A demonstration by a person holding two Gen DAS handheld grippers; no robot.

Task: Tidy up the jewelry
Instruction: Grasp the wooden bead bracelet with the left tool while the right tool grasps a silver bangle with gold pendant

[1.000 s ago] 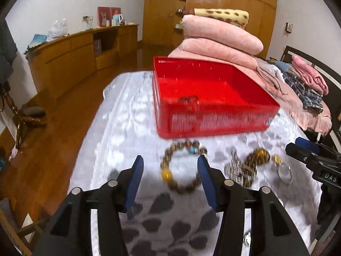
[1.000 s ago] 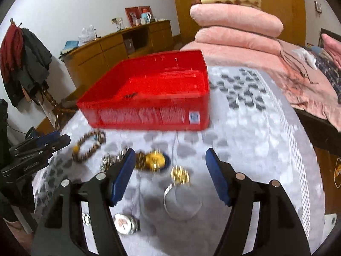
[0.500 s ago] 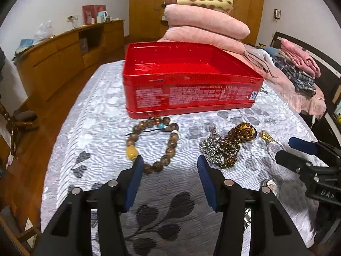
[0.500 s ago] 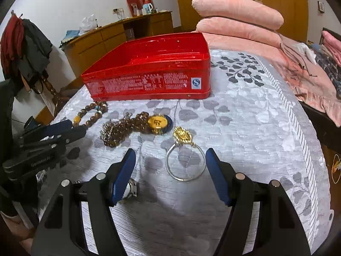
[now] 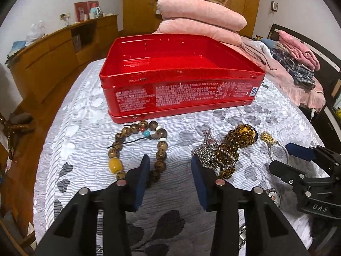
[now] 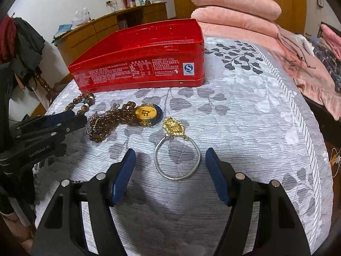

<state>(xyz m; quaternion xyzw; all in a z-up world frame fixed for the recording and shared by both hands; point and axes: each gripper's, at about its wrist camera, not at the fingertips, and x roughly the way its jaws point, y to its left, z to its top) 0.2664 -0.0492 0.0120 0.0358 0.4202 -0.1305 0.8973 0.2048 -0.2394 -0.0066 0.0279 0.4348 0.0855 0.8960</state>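
We see a wooden bead bracelet (image 5: pixel 138 149) on the grey patterned bedspread (image 5: pixel 85 128), just in front of the open red tin (image 5: pixel 181 81). Our left gripper (image 5: pixel 169 170) has just been narrowing, its left pad over the bracelet's right side, nothing pinched. Next lies a tangled pile of beaded necklaces (image 5: pixel 226 151). Rightmost, the silver bangle with a gold charm (image 6: pixel 177 149) sits between our right gripper's (image 6: pixel 170 177) spread, untouching pads.

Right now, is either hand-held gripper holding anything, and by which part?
Nothing held. The left hand-held gripper and right hand-held gripper both stand open above the jewelry.
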